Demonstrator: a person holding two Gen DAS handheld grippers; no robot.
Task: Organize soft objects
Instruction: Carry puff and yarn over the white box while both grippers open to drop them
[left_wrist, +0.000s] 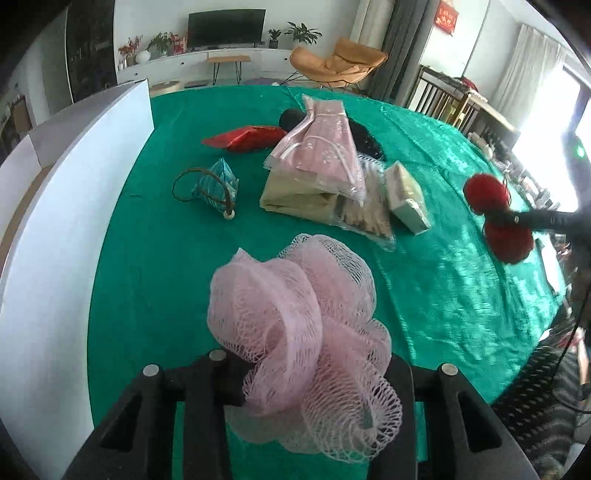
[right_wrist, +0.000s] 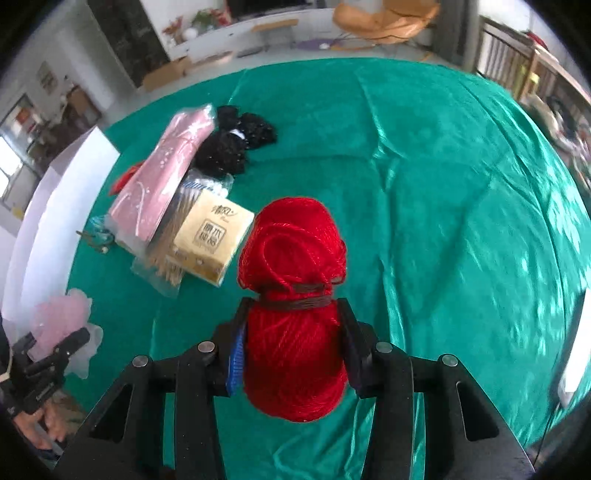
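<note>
My left gripper is shut on a pink mesh bath sponge and holds it above the green tablecloth; the sponge also shows in the right wrist view. My right gripper is shut on a red skein of yarn tied round its middle, held above the cloth; the yarn also shows in the left wrist view. A pile lies mid-table: a pink packaged garment, a beige folded cloth, a tissue pack and a black knitted item.
A white board stands along the table's left edge. A red pouch and a teal pyramid-shaped sachet with a cord lie left of the pile. A bag of wooden sticks lies under the pile.
</note>
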